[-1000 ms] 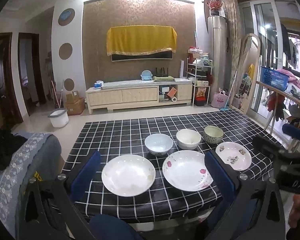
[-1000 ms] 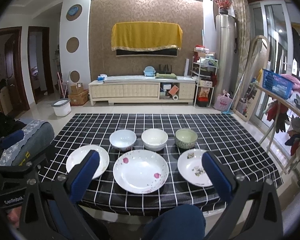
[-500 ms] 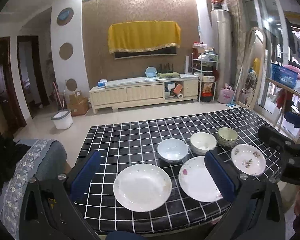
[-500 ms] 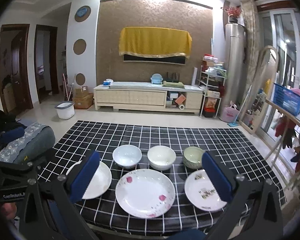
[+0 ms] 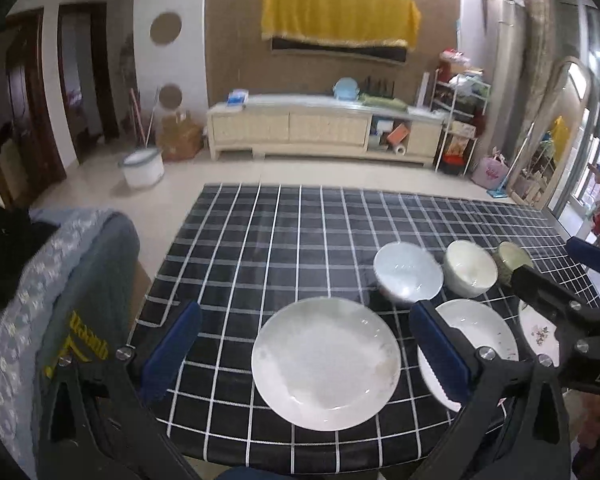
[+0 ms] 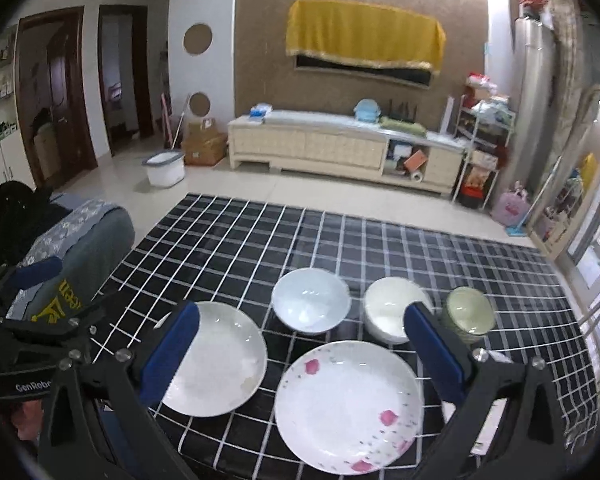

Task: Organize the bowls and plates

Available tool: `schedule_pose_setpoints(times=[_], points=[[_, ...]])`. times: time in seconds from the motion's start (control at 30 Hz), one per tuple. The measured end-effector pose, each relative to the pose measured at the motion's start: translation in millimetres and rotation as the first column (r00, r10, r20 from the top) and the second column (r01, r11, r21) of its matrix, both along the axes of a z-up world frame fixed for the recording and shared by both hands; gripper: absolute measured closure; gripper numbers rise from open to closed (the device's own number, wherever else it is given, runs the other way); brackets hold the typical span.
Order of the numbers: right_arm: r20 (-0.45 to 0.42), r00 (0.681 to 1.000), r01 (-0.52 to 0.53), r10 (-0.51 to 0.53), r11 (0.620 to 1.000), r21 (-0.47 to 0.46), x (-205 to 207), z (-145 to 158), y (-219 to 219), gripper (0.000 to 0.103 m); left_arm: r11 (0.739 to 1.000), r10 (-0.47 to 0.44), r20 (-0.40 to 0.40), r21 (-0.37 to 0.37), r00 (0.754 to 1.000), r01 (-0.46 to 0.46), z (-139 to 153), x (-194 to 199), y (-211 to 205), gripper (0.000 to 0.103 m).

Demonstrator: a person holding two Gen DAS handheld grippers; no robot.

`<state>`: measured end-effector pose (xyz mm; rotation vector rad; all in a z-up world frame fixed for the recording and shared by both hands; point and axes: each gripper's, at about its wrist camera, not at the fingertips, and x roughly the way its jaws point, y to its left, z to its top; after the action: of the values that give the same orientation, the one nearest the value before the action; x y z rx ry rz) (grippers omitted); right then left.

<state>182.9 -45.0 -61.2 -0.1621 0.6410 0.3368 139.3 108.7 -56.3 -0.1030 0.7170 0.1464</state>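
Three plates and three bowls sit on a table with a black checked cloth [image 5: 284,240]. A plain white plate [image 5: 326,362] lies front left; it also shows in the right wrist view [image 6: 216,360]. A pink-petal plate [image 6: 348,404] lies in the middle, a small flowered plate [image 5: 540,334] at the right. Behind stand a pale blue bowl [image 6: 310,306], a white bowl [image 6: 390,312] and a green bowl [image 6: 470,314]. My left gripper [image 5: 306,344] is open above the plain plate. My right gripper [image 6: 300,348] is open above the petal plate. Both are empty.
A grey cushioned chair [image 5: 60,280] with dark clothing stands at the table's left. The far half of the checked cloth [image 6: 340,240] holds no dishes. Beyond are a tiled floor, a white bucket [image 5: 142,168] and a TV cabinet [image 5: 324,132].
Both grippers have moved forward and lower toward the table's front edge, and both views have swung left. The dishes look larger and have not moved. Both jaws stay open.
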Motion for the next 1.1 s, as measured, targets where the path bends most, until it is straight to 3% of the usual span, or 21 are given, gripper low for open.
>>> schedule_pose_setpoints(times=[0.27,0.43,0.53,0.63,0.7,0.8,0.93,1.1], points=[[-0.166,0.986,-0.041,0.034,0.999,-0.036,40.9,-56.8,26.2,0.000,0.996,0.042,-0.165,-0.074,0.985,-0.055,-61.2,29.5,25.6,0.001],[-0.287,0.956,-0.078,0.061,0.996,-0.048,61.3,-93.9,38.3,0.020,0.989,0.073,-0.286,-0.100,0.956,-0.106,-100.5,47.0,39.2,0.012],[-0.347,0.935,-0.097,0.075,0.994,-0.047,71.6,-114.5,44.7,0.027,0.977,0.091,-0.341,-0.152,0.935,-0.150,-120.0,51.2,52.9,0.016],[-0.398,0.913,-0.115,0.087,0.992,-0.047,79.2,-132.0,51.8,0.032,0.971,0.112,-0.381,-0.155,0.918,-0.183,-135.5,54.4,63.7,0.020],[-0.419,0.904,-0.116,0.085,0.992,-0.050,82.5,-140.4,55.7,0.034,0.967,0.119,-0.409,-0.159,0.905,-0.199,-142.6,55.5,67.7,0.027],[-0.431,0.899,-0.118,0.078,0.991,-0.067,87.4,-149.3,59.0,0.038,0.956,0.108,-0.434,-0.203,0.895,-0.213,-151.5,55.8,72.6,0.027],[-0.449,0.890,-0.129,0.082,0.989,-0.075,90.8,-160.1,62.1,0.048,0.957,0.100,-0.444,-0.202,0.890,-0.208,-157.4,55.9,68.7,0.031],[-0.456,0.887,-0.132,0.071,0.986,-0.104,92.1,-168.3,64.5,0.055,0.944,0.146,-0.477,-0.195,0.867,-0.266,-168.4,56.7,77.5,0.051]])
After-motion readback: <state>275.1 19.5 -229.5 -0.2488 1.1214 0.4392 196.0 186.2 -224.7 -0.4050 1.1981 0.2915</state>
